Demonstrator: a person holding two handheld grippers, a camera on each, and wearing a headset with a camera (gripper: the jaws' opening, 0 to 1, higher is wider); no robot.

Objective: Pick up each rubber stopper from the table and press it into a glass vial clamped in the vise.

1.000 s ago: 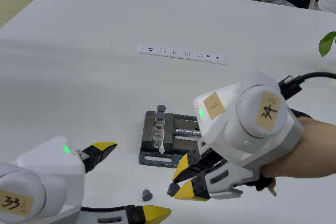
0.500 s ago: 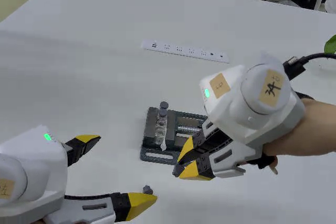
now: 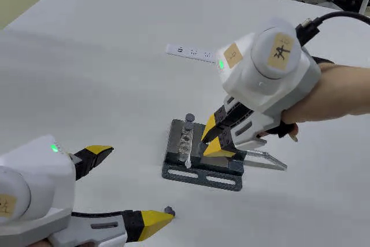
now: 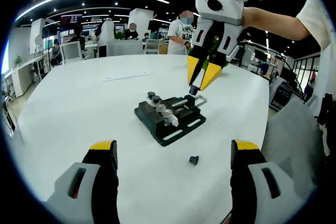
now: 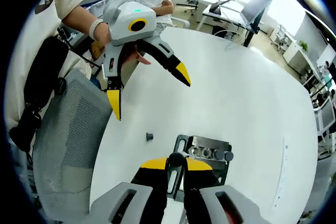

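I recorded the white table (image 3: 87,62) as the largest item, with all the work resting on its surface. My right gripper (image 3: 206,144) came next in size: I held it over the vise with its yellow-tipped jaws pointing down and drawn almost together. My left gripper (image 3: 140,183) sat low at the near edge of the head view, well apart from the vise, its jaws spread wide and holding nothing. The black vise (image 3: 199,176) stood on the table beyond the left gripper, its screw and handle bar running out to the side beneath the right gripper. A white power strip (image 3: 191,54) lay flat on the table beyond the vise, well apart from it. A row of glass vials (image 3: 185,141) stood upright, clamped in the vise; the two at the end farther from me bore dark caps, and the nearer ones stood open. The stoppers were the smallest items. The held stopper (image 5: 176,159), dark rubber, was pinched between the right gripper's jaw tips. In the left gripper view it hung close over the vise on the screw side of the vial row, and I could not tell whether it touched the vise. The loose stopper (image 3: 169,210) lay on the table on my side of the vise, near the tip of one left jaw in the head view.
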